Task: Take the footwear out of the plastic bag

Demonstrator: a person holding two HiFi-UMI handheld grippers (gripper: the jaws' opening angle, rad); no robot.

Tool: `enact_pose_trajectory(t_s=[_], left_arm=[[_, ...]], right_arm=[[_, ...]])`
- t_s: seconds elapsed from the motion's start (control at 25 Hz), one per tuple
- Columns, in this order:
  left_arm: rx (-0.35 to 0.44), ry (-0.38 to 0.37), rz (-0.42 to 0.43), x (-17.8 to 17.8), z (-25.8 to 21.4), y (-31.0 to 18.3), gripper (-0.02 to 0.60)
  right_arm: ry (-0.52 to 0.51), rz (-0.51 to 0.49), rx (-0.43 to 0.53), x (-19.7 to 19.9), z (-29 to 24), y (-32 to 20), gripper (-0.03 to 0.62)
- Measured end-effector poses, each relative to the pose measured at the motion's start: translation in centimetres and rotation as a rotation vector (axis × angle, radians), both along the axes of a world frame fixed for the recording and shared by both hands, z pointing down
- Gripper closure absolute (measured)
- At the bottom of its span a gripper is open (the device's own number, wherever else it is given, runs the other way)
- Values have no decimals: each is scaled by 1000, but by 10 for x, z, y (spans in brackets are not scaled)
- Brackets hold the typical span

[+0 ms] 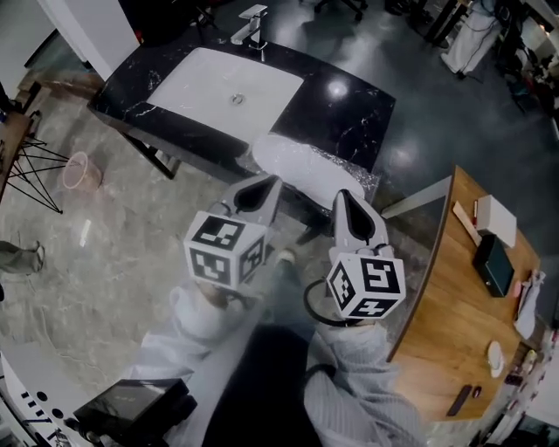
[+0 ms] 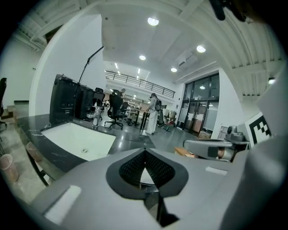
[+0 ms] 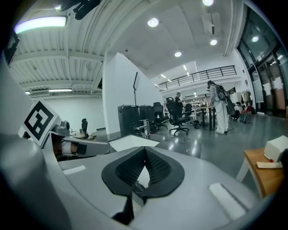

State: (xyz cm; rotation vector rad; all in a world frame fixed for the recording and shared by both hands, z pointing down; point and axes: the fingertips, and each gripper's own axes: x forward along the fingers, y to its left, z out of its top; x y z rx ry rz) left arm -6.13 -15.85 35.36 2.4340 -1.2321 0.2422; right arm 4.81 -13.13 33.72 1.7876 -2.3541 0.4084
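Observation:
A clear plastic bag [image 1: 301, 166] with something white inside lies at the near edge of a black marble counter [image 1: 349, 113]. My left gripper [image 1: 266, 182] hovers just short of the bag's left end, jaws shut and empty. My right gripper [image 1: 343, 196] is level with it near the bag's right end, also shut with nothing held. In the left gripper view the shut jaws of the left gripper [image 2: 145, 150] cover the bag. The right gripper [image 3: 145, 148] fills the right gripper view the same way. The footwear itself cannot be made out.
A white sink [image 1: 229, 87] with a faucet [image 1: 253, 22] is set in the counter. A wooden table [image 1: 463, 323] with small items stands at the right. A pink bin [image 1: 79, 170] and a black wire stand [image 1: 31, 170] are on the floor at left. People and office chairs [image 2: 116, 108] are far behind.

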Motion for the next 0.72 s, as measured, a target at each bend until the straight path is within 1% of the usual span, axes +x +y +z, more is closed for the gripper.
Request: enact_pose_trajectory(t_s=[0.16,0.28,0.36,0.44,0.52,0.56,0.6,0.68,0.72], left_arm=[[-47,-26,-15,9,15,-40,581],[-85,-15,-30,15,25,-63,581],[-131,-2,-25,19,34,-73,580],[-201,17,-7,21,46,-79,580],[-283,62,20,23,57,-83,580],[-321,100,29,23,61,-86,580],[-355,145,33,21,63,-89,580],[-409,230,39,15,66,-96,580],[-429,260,48,12,66,-98,571]], right_arm=[[-2,-42,-40,9,14,-38,581],[-27,-82,-83,12,26,-60,580],[-64,-98,-127,14,36,-69,580],[-113,-113,-182,16,46,-73,580],[-182,-135,-248,21,56,-73,579],[-221,-141,-280,25,60,-74,575],[-263,-143,-310,30,64,-73,551],[-355,-131,-365,43,70,-70,530],[-402,-120,-388,51,71,-67,519]])
